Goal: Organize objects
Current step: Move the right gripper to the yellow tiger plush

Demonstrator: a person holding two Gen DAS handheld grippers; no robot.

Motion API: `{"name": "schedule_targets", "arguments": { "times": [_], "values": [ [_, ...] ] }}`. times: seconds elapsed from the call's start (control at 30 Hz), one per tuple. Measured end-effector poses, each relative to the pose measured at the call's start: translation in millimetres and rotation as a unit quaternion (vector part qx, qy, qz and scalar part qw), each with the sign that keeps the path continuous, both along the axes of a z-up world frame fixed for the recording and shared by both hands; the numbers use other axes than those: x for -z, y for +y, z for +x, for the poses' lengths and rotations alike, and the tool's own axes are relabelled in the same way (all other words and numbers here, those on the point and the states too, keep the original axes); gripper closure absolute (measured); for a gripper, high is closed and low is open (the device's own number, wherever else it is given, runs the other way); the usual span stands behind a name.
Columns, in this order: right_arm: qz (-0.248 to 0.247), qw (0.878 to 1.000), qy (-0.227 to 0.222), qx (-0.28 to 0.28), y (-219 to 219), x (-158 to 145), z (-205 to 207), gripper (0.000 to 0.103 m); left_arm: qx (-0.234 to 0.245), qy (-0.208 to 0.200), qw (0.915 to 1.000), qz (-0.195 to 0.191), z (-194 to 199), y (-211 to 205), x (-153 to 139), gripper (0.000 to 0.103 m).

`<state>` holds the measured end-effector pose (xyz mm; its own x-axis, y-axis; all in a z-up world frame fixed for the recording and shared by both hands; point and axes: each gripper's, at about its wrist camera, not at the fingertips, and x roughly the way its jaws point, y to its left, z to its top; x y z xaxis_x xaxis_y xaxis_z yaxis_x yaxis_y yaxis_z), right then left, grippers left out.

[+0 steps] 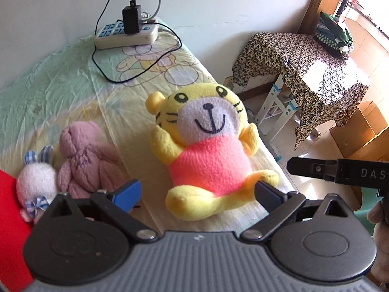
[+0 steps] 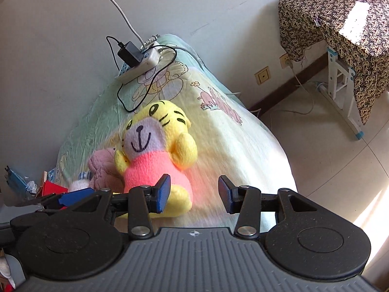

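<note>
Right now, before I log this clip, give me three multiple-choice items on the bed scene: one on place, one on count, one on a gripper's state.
1. Where does the power strip sit?
A. On the bed's far end by the wall
B. On the floor
C. On the covered table

2. How many plush toys lie on the bed?
A. One
B. Three
C. Five

3. The left gripper is:
A. Shut on the yellow tiger plush
B. Open around the tiger's legs
C. Out of view

Answers: 1 A, it rests on the sheet near the wall. 2 B: tiger, pink plush, white bunny. 3 B, its blue pads stand apart, one on each side of the legs.
</note>
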<state>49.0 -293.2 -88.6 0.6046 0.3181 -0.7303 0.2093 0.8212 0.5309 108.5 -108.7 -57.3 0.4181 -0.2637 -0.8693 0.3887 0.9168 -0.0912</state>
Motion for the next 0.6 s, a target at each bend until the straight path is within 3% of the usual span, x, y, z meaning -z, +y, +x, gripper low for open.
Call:
{"name": "schedule_targets", "arguments": {
  "times": [0.27,0.6],
  "values": [
    [0.021,0.999,0.013,-0.032,8,15,31,0.046,-0.01,0.033,0.9986,-0.04,13,-3,15,0.005],
    [0.069,0.995,0.028,-0.06,16,40,58,0.042,-0.019,0.05,0.9983,-0.023,29,1,37,0.008]
  ]
}}
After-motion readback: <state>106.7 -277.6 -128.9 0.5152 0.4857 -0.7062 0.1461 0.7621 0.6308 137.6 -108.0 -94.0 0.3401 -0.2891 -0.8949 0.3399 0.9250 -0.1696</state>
